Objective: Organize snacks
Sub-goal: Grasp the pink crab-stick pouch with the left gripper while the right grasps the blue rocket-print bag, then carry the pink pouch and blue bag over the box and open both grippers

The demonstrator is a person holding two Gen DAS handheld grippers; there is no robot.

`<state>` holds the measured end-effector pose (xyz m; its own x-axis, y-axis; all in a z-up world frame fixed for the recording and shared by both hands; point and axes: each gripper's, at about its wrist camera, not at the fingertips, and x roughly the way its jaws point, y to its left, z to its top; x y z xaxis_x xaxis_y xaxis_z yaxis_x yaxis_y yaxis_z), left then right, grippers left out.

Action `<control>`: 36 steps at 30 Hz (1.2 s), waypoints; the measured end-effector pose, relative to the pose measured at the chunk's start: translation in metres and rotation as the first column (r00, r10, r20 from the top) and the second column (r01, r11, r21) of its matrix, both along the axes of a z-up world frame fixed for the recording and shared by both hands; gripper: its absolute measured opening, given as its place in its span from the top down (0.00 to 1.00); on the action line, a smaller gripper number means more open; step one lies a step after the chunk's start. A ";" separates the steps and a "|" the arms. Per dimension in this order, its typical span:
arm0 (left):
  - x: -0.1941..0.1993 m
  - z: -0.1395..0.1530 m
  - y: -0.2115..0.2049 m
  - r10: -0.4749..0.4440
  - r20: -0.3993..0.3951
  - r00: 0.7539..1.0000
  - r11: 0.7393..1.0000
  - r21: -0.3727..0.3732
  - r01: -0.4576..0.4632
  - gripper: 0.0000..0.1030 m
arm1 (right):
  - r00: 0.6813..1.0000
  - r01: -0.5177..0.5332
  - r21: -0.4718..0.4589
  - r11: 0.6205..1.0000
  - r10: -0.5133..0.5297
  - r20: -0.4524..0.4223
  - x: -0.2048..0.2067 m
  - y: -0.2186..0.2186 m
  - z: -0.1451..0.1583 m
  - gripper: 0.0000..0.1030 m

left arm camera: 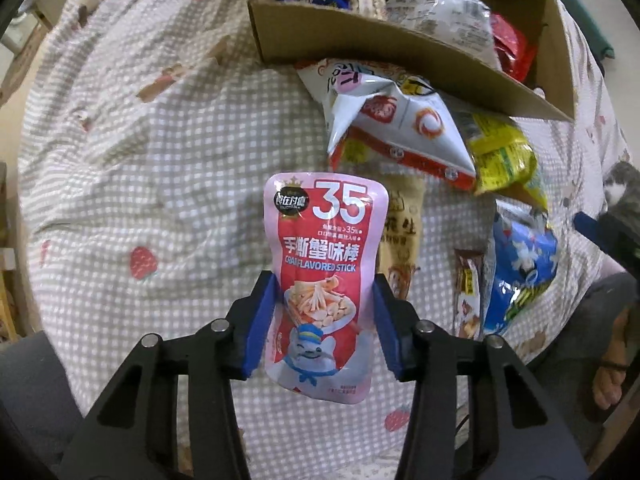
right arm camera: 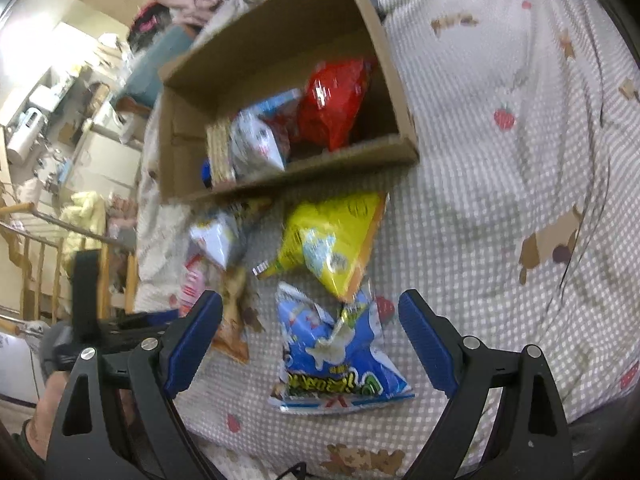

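While the left claw [left arm camera: 324,320] points down over the checked bedcover [left arm camera: 140,160], its blue pads [left arm camera: 260,320] sit against both side edges of a pink crab-stick packet [left arm camera: 324,280]; the claw is gripping that packet, which stands lengthwise between the jaws. Ahead of this claw lies a white and orange bag [left arm camera: 400,128], and beyond that a cardboard box [left arm camera: 360,40] already holding several snacks. Ahead and to its right are a yellow bag [left arm camera: 500,152], a blue bag [left arm camera: 520,272] and a thin brown bar [left arm camera: 466,292].

The right claw [right arm camera: 310,340] stands wide open, gripping nothing. The blue bag [right arm camera: 336,352] lies on the bedcover between and below its fingers, untouched as far as can be seen. The yellow bag [right arm camera: 332,240] lies just ahead, the cardboard box [right arm camera: 280,92] further ahead.
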<state>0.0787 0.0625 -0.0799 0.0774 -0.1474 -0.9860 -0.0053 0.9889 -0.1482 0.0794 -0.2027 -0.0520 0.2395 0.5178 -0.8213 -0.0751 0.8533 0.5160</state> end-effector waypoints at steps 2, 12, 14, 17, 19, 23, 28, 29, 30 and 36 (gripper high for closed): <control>-0.007 0.007 0.000 -0.001 0.033 0.999 0.999 0.042 -0.001 0.58 | 0.998 -0.036 -0.033 0.999 0.035 -0.049 0.001 0.009 -0.011 0.11; -0.005 0.010 0.018 0.047 0.073 0.996 0.996 0.068 -0.052 0.58 | 0.966 -0.230 -0.194 0.954 0.201 -0.160 -0.009 0.059 -0.045 0.11; -0.001 0.007 0.016 0.048 0.076 0.996 0.996 0.070 -0.053 0.58 | 0.966 -0.233 -0.202 0.951 0.201 -0.165 -0.010 0.062 -0.048 0.11; 0.000 0.010 0.021 0.038 0.080 0.996 0.996 0.079 -0.045 0.58 | 0.966 -0.233 -0.218 0.948 0.198 -0.169 -0.011 0.063 -0.049 0.11; 0.001 0.009 0.017 0.035 0.085 0.996 0.996 0.084 -0.042 0.58 | 0.966 -0.232 -0.229 0.945 0.197 -0.168 -0.012 0.065 -0.050 0.24; 0.003 0.010 0.019 0.044 0.091 0.995 0.995 0.089 -0.052 0.58 | 0.968 -0.222 -0.246 0.944 0.183 -0.169 -0.013 0.064 -0.053 0.44; 0.001 0.016 0.023 0.055 0.109 0.992 0.994 0.087 -0.065 0.58 | 0.965 -0.238 -0.193 0.952 0.209 -0.159 -0.020 0.057 -0.039 0.48; -0.001 0.018 0.024 0.055 0.113 0.992 0.994 0.088 -0.065 0.58 | 0.963 -0.245 -0.174 0.954 0.219 -0.155 -0.023 0.056 -0.035 0.48; -0.001 0.020 0.025 0.054 0.120 0.991 0.994 0.091 -0.066 0.58 | 0.962 -0.250 -0.153 0.956 0.228 -0.148 -0.026 0.056 -0.031 0.48; -0.005 0.032 0.023 0.042 0.174 0.984 0.989 0.134 -0.066 0.58 | 0.968 -0.251 0.000 0.968 0.251 -0.011 -0.034 0.047 0.003 0.48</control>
<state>0.0738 0.0858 -0.0481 0.2498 -0.0015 -0.9683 -0.0454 0.9989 -0.0132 0.0455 -0.1553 -0.0486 0.0930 0.5586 -0.8242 -0.2809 0.8089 0.5166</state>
